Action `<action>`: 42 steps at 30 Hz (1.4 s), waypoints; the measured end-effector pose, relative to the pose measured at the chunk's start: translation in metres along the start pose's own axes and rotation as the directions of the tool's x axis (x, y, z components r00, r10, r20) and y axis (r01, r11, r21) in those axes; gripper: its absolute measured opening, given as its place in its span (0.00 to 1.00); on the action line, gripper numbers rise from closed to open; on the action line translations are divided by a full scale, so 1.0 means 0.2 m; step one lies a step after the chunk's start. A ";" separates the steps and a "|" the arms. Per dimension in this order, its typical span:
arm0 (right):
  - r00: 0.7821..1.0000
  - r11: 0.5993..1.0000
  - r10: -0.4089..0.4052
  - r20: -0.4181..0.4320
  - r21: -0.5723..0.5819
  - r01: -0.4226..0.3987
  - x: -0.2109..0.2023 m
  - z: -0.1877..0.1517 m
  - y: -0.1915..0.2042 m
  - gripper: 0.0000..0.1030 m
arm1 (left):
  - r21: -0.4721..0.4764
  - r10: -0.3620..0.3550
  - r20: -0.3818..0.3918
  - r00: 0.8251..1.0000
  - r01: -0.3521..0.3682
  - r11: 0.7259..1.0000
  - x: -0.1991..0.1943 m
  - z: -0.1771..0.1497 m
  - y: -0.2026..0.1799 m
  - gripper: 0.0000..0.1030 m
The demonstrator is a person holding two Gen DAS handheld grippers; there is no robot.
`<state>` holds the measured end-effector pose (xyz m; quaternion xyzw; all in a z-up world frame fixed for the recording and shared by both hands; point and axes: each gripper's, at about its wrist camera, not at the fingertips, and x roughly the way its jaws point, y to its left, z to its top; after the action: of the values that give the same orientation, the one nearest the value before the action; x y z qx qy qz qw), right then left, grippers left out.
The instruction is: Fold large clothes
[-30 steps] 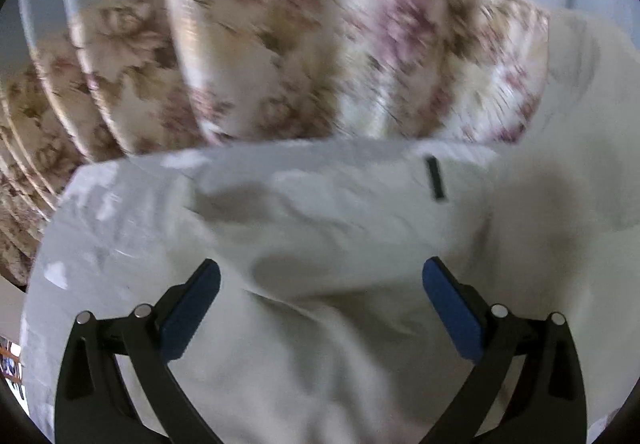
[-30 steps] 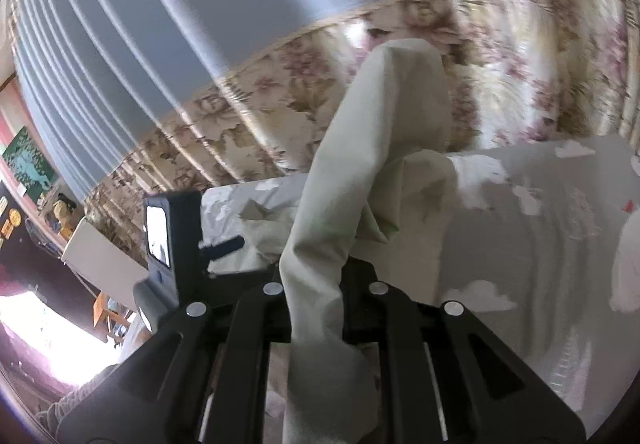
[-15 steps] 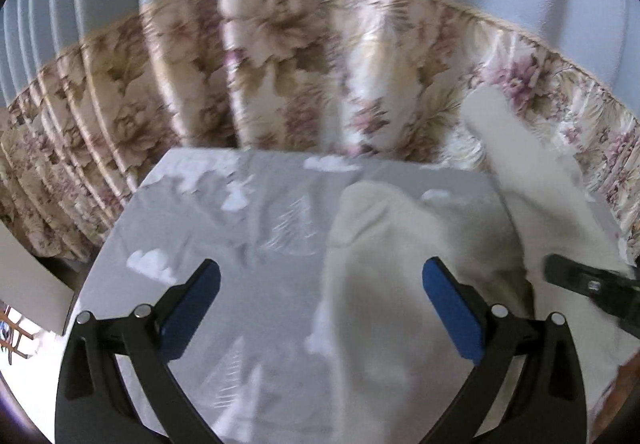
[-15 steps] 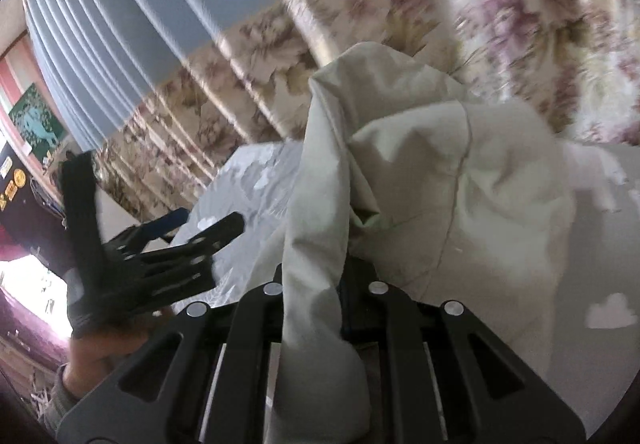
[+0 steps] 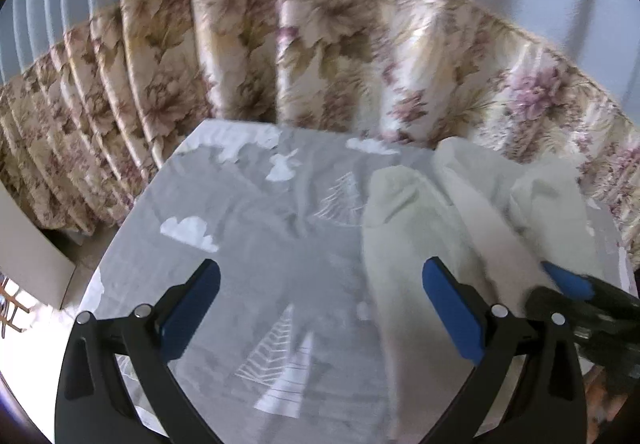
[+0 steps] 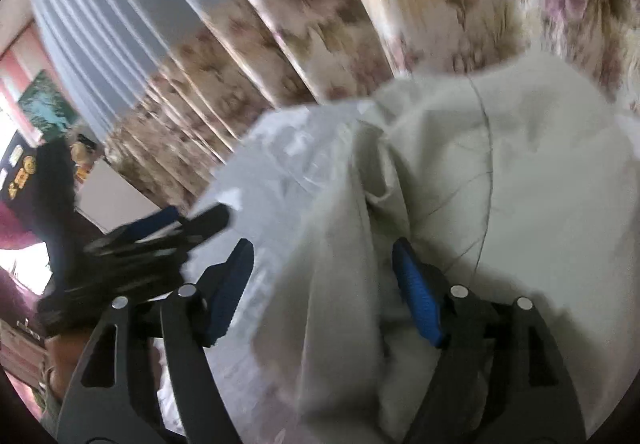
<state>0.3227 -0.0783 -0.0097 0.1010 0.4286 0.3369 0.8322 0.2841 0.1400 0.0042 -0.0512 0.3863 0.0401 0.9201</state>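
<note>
The step in hand seems to be the laying down of a fold: the right gripper [image 6: 324, 284] has just been opening its jaws, and they now stand wide with a thick ridge of the pale garment [image 6: 500, 172] between the blue pads, not pressed by them; so I judge that the cloth is released here and not held any more. The left gripper [image 5: 320, 312] is also wide open and holds nothing; in its own view only the grey sheet [image 5: 248, 212], printed with white clouds and trees, lies under it, and the garment begins just beside its right finger. The garment is on the right part of this sheet, near the flowered curtain [image 5: 320, 56] behind; it is cream or very light green, of thin woven cloth with a visible seam, and it is not flat: it lies in soft rolls and bumps, with two or three long lobes that run toward the curtain, so the fold looks loose and uneven. The pictures are blurred, so the edges of the cloth I cannot tell exactly. The next move, in my judgement, calls for finding a free edge or corner, taking it with one gripper while the other keeps the rest down, and smoothing the ridge before another fold; otherwise the bundle may stay lumpy.
</note>
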 end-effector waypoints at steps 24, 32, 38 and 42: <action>0.923 0.939 -0.345 0.169 0.047 0.342 -0.79 -0.13 -0.69 0.88 | 0.239 -0.074 -0.100 0.992 0.096 0.966 0.26 0.16 -0.89 0.80; 0.934 0.946 -0.324 0.149 0.039 0.321 -0.69 -0.08 -0.69 0.88 | 0.353 -0.142 -0.133 0.981 0.180 0.918 0.25 0.15 -0.95 0.07; 0.933 0.948 -0.316 0.174 0.005 0.320 -0.67 -0.05 -0.59 0.88 | 0.422 -0.129 -0.019 0.991 0.125 0.898 -0.01 0.22 -0.78 0.06; 0.938 0.949 -0.304 0.168 -0.029 0.313 -0.59 -0.03 -0.50 0.88 | 0.377 -0.058 -0.032 0.998 0.065 0.924 0.05 0.22 -0.55 0.06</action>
<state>0.3179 -0.2295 0.0171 0.0365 0.3609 0.2046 0.9091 0.3343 0.0369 0.0339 0.1143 0.3941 -0.0644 0.9096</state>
